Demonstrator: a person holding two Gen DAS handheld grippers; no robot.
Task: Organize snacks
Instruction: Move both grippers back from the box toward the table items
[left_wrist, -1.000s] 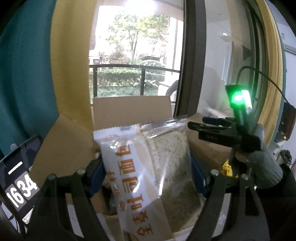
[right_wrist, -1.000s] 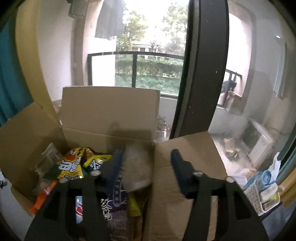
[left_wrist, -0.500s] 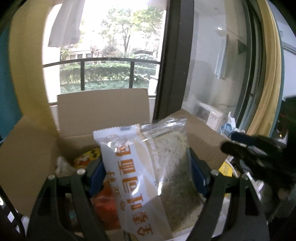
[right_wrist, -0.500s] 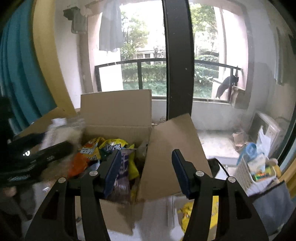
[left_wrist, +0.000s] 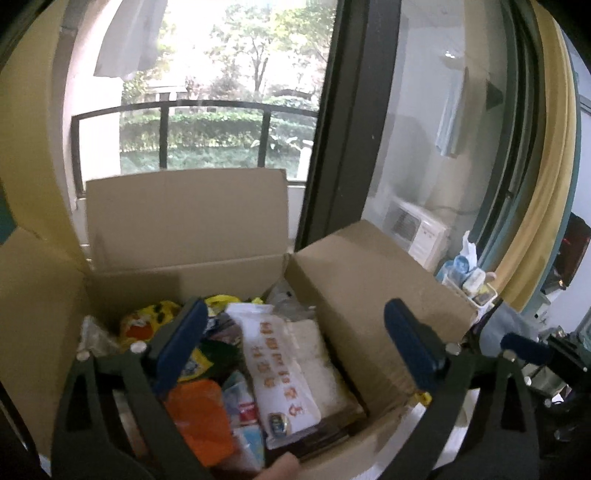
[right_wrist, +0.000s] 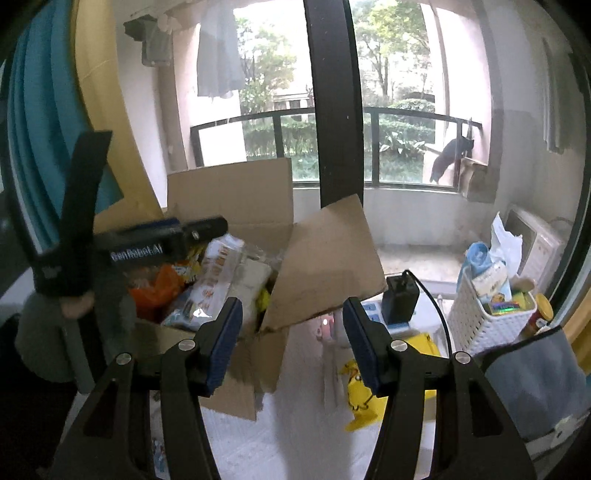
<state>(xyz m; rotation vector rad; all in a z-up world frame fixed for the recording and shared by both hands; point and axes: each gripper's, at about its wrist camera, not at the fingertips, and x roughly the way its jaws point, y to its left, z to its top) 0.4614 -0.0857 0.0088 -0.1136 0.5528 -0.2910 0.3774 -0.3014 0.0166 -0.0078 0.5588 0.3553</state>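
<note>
Left gripper (left_wrist: 295, 343) hangs over the open cardboard box (left_wrist: 184, 229), blue-padded jaws spread wide with nothing between them. Down in the box, centre of the left wrist frame, lies the white bread packet (left_wrist: 291, 369) with orange lettering, tilted, its clear side showing pale bread, resting on top of the other snacks. Left of it sit an orange pouch (left_wrist: 201, 417), a yellow snack bag (left_wrist: 151, 323) toward the back wall, and a small blue-and-red packet (left_wrist: 243, 406) beside the orange pouch. Box flaps stand up at the back and splay out to both sides.

Over on the right wrist view, right gripper (right_wrist: 291, 343) is also wide apart and empty, lower centre of frame, hovering just outside the box's right flap, above a white tabletop (right_wrist: 295, 424). Between and below its jaws, lower right, lies a yellow packet (right_wrist: 358, 391) on the table. Farther right stands a white plastic basket (right_wrist: 491, 321) stuffed with small items, and a black power adapter (right_wrist: 400, 295) with its cable sits just behind the flap. At left of this frame the left gripper shows over the box, blurred, black body with white lettering. Bread packet visible here too, inside the box, middle left.
</note>
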